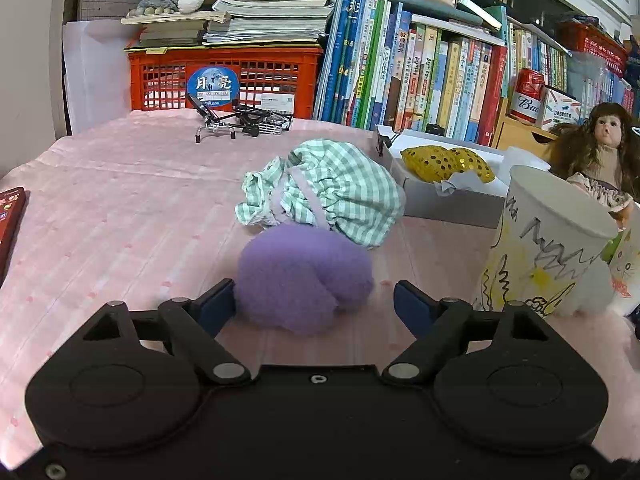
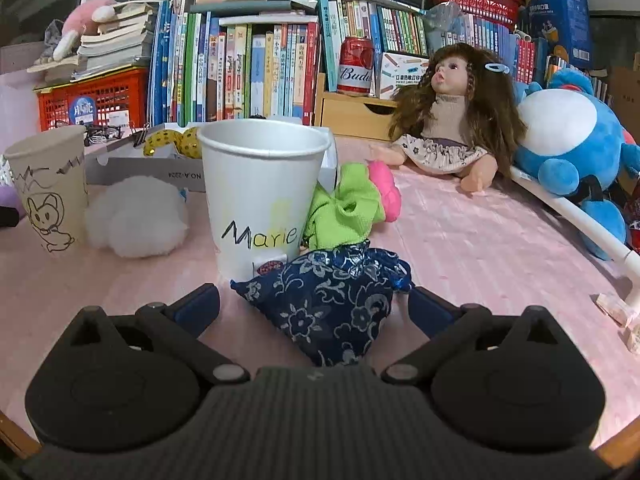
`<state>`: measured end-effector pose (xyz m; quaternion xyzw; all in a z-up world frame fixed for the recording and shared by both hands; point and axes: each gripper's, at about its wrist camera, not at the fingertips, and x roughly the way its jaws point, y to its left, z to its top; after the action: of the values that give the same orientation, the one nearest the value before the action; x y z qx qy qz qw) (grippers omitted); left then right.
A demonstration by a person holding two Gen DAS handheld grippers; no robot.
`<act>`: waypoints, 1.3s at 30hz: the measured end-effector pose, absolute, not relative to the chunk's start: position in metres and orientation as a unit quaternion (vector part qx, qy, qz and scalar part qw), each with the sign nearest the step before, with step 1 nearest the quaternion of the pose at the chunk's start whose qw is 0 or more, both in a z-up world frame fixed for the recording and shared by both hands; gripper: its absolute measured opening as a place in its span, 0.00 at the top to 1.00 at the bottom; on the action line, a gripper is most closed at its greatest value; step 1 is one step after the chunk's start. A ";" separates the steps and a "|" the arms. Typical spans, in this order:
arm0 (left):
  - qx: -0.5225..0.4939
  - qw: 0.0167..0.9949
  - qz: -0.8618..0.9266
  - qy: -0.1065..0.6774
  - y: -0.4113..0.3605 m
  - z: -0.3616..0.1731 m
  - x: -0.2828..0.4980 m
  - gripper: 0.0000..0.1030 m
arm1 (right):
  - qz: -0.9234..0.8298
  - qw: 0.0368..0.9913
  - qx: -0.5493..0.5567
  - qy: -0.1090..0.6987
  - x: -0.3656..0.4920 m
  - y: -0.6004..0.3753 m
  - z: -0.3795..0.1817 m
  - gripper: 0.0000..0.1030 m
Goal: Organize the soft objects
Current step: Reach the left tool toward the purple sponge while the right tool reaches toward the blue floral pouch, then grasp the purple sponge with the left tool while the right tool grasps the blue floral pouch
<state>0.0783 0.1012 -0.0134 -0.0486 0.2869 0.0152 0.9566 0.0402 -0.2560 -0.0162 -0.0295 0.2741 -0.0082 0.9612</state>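
surface: pink striped tablecloth point(image 1: 120, 208) | room: packed bookshelf point(image 1: 420, 80) – red crate point(image 1: 224, 76) | left gripper point(image 1: 314, 306) wide, purple pompom point(image 1: 304, 276) between, unpressed | right gripper point(image 2: 314, 306) wide – blue floral pouch point(image 2: 332, 304) between, ungripped

pink tablecloth point(image 1: 120, 208), purple pom point(image 1: 300, 276), checked cloth point(image 1: 344, 192), cups point(image 2: 256, 184), blue pouch point(image 2: 336, 304), doll point(image 2: 452, 120)

The fluffy ball point(image 1: 304, 276) lies on the table point(image 1: 120, 208) between the left claw's point(image 1: 310, 304) fingers. A checked cloth point(image 1: 332, 192) sits just behind it at 12 o'clock. At 2 o'clock is a box point(image 1: 448, 200) with a sequin pouch point(image 1: 448, 162) in it. A paper cup point(image 1: 548, 240) stands at 3 o'clock.
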 end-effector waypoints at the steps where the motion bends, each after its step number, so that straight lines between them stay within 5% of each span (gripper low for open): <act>1: -0.048 0.957 0.015 0.287 0.101 -0.013 0.078 0.21 | -0.009 0.961 -0.029 0.276 0.041 -0.256 -0.016 0.00; 18: -0.037 0.957 0.038 0.285 0.099 -0.014 0.082 0.35 | 0.000 0.954 -0.003 0.298 0.047 -0.264 -0.018 0.02; 29: -0.016 0.957 0.043 0.287 0.094 -0.013 0.080 0.39 | 0.005 0.956 0.003 0.293 0.045 -0.264 -0.018 0.19; 39: -0.022 0.956 0.033 0.291 0.097 -0.008 0.069 0.40 | 0.004 0.958 0.006 0.288 0.041 -0.262 -0.017 0.25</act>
<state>0.0686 0.0975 -0.0082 -0.0221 0.2908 0.0330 0.9559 0.0407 -0.2622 -0.0169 0.0060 0.2876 0.0044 0.9577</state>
